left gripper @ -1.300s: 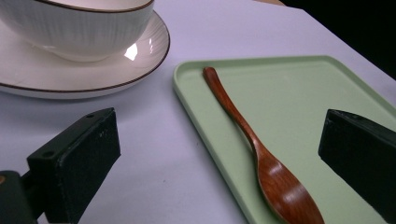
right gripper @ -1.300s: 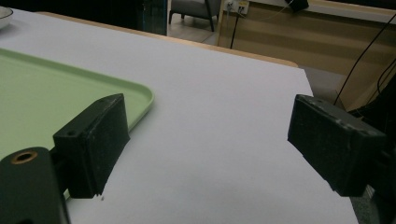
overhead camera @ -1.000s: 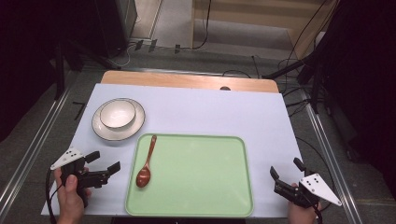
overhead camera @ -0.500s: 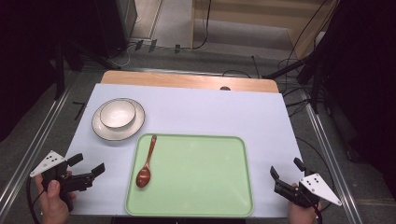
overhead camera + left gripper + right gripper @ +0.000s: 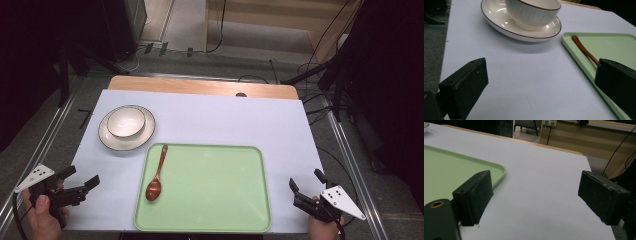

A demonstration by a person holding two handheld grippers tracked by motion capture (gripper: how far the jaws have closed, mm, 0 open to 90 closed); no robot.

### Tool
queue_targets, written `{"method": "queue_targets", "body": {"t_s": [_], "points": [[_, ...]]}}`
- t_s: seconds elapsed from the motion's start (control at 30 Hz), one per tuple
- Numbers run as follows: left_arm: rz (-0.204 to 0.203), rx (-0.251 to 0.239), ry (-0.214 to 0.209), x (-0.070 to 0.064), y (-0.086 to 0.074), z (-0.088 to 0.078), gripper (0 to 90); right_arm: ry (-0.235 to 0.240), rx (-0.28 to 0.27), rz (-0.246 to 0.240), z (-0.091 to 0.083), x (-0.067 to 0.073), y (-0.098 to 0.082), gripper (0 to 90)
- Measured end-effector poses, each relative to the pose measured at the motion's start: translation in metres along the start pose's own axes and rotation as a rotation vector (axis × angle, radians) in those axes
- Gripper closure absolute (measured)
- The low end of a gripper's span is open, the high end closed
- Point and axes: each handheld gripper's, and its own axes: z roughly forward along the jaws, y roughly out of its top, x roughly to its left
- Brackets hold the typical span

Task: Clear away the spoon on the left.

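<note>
Spoon position governs the coming move: the reddish-brown wooden spoon [image 5: 156, 175] lies inside the pale green rectangular plastic tray [image 5: 210, 220], close to its left wall, long axis running roughly toward and away from the person, bowl end nearest the person, handle tip pointing to the far edge. It sits to the right of the left gripper [image 5: 80, 186] and slightly ahead of it; that gripper is the nearer of the two. The right gripper [image 5: 306, 187] hovers off the tray's right near corner, well apart from the spoon.

Left gripper: jaws spread wide, nothing between them, held low over the white table covering [image 5: 210, 120]. Right gripper: jaws likewise spread, empty.

In the left gripper view the spoon handle [image 5: 584, 50] shows as a slim, glossy, gently curved stem, resting on the smooth tray floor. The white ribbed ceramic bowl [image 5: 534, 12] with a dark rim line stands on a matching white saucer [image 5: 499, 22], just beyond the tray's far left corner, not touching it.

Judgement: the thin handle lying flat will call for a low, crosswise pinch.
</note>
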Motion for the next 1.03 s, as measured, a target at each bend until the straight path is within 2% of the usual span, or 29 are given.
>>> {"method": "queue_targets", "body": {"t_s": [0.2, 0.8, 1.03], "points": [[-0.019, -0.016, 0.004, 0.0046, 0.0003, -0.0027, 0.0, 0.002, 0.001, -0.001, -0.0003, 0.0001, 0.0001, 13.3], [0.003, -0.007, -0.003, 0.0012, 0.0006, 0.0004, 0.0, 0.002, 0.002, -0.005, -0.0003, 0.0002, 0.0001, 13.3], [-0.002, -0.008, -0.023, -0.0008, 0.0001, 0.0039, 0.0, 0.002, 0.002, -0.004, -0.0004, 0.0005, 0.0001, 13.3]]}}
